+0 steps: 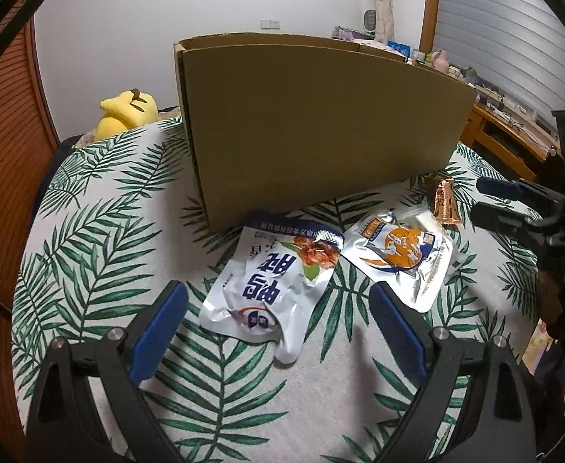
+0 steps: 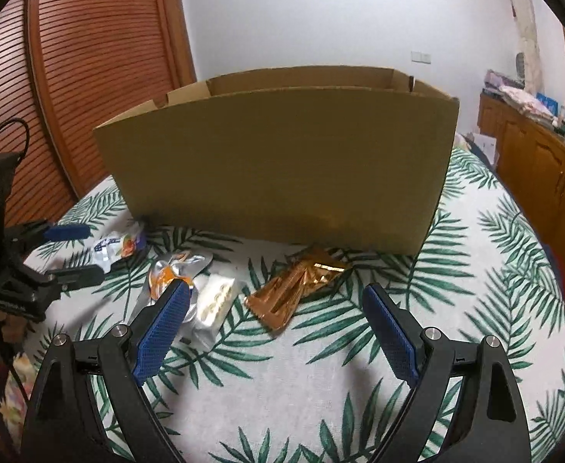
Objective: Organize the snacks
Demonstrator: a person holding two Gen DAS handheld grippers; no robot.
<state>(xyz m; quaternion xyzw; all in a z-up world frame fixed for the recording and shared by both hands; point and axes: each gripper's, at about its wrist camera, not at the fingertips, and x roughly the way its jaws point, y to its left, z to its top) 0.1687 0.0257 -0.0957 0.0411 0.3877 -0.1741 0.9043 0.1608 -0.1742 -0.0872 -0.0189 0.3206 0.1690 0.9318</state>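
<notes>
Snacks lie loose on the leaf-print bedspread [image 1: 89, 231] before the cardboard box [image 1: 313, 127], none yet seen inside. Both the left gripper [image 1: 278, 332] and right gripper [image 2: 276, 332] are held wide open and empty, so an approach is judged underway. A descent onto a pouch is called for next. The white duck-neck pouch [image 1: 270, 285] is shown fully only by the left view; the gold wrapper [image 2: 297, 289] is plainest in the right.

Ahead we note the cardboard box [image 2: 278, 166], its wall blocking forward passage; open top free. Bare leaf-print tabletop [image 2: 282, 386] lies between us and the gold packet [image 2: 297, 289].
</notes>
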